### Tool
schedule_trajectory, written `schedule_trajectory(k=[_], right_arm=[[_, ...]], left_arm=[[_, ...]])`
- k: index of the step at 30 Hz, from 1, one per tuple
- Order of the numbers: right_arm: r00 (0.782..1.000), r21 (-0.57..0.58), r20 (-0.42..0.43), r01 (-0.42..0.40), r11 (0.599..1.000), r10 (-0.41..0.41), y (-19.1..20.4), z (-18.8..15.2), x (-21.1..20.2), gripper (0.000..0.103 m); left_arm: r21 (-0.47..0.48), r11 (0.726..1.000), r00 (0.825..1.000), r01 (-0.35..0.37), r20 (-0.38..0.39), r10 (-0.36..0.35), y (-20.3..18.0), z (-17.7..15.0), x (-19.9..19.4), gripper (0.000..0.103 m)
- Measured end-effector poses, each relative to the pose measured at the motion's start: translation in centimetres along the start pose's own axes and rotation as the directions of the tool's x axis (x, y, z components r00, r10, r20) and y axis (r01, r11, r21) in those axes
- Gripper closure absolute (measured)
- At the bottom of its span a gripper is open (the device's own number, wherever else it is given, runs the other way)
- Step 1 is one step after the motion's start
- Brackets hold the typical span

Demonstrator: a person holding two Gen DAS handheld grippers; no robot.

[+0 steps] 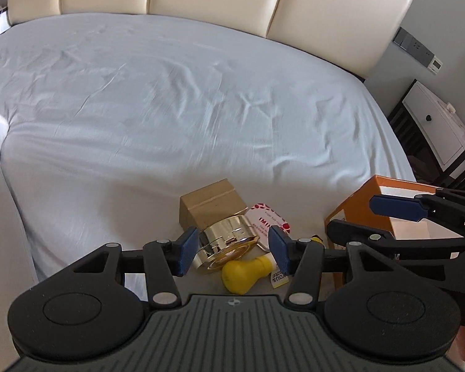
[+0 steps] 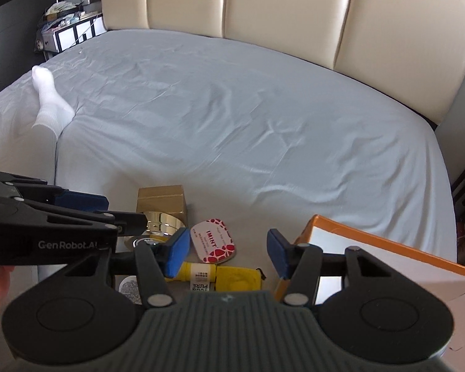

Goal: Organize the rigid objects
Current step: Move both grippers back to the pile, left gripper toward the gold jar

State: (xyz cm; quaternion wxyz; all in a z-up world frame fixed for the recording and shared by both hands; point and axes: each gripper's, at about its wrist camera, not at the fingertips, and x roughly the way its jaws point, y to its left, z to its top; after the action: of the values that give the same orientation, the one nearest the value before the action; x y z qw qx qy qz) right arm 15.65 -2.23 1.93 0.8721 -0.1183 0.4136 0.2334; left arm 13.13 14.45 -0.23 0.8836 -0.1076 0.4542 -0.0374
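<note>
My left fingers [image 1: 234, 249] stood open around the gold jar [image 1: 226, 241] at lower centre; my right fingers [image 2: 228, 254] gaped open beside the orange box [image 2: 387, 248].

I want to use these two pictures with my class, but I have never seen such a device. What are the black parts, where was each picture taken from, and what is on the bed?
A person holds a hand-operated gripper in each hand; no robot arm. Each picture comes from a camera on one gripper, looking along its blue-padded fingers. The left gripper is open around a gold round tin. The right gripper is open, holding nothing. On the bedsheet lie a brown box, an IMINT mint tin, a yellow bottle and an orange box, open.
</note>
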Motion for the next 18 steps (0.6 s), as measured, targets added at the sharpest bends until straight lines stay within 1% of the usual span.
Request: schedule_trajectory(k=[7, 10, 13, 15, 18], right_arm=[[0.997, -0.012, -0.08, -0.005, 1.0, 0.004, 0.9, 0.3, 3.1, 0.047], [0.995, -0.004, -0.104, -0.003, 1.0, 0.002, 0.8, 0.5, 4.2, 0.047], [0.993, 0.0, -0.12, -0.001, 1.0, 0.001, 0.8, 0.7, 5.2, 0.047], [0.992, 0.004, -0.127, -0.007, 1.0, 0.007, 0.9, 0.9, 5.7, 0.047], [0.991, 0.005, -0.134, -0.028, 1.0, 0.028, 1.1, 1.1, 6.5, 0.047]], left_arm=[[-0.055, 0.998, 0.999, 0.02, -0.034, -0.022, 2.6, -0.2, 2.0, 0.042], [-0.102, 0.994, 0.998, 0.036, -0.043, -0.041, 3.9, -0.3, 2.9, 0.041], [-0.16, 0.983, 0.995, 0.09, -0.036, -0.097, 5.1, -0.1, 3.5, 0.04], [-0.183, 0.978, 0.994, 0.098, -0.028, -0.105, 5.6, 0.1, 3.8, 0.04], [-0.184, 0.977, 0.993, 0.109, -0.021, -0.115, 5.8, 0.4, 4.0, 0.04]])
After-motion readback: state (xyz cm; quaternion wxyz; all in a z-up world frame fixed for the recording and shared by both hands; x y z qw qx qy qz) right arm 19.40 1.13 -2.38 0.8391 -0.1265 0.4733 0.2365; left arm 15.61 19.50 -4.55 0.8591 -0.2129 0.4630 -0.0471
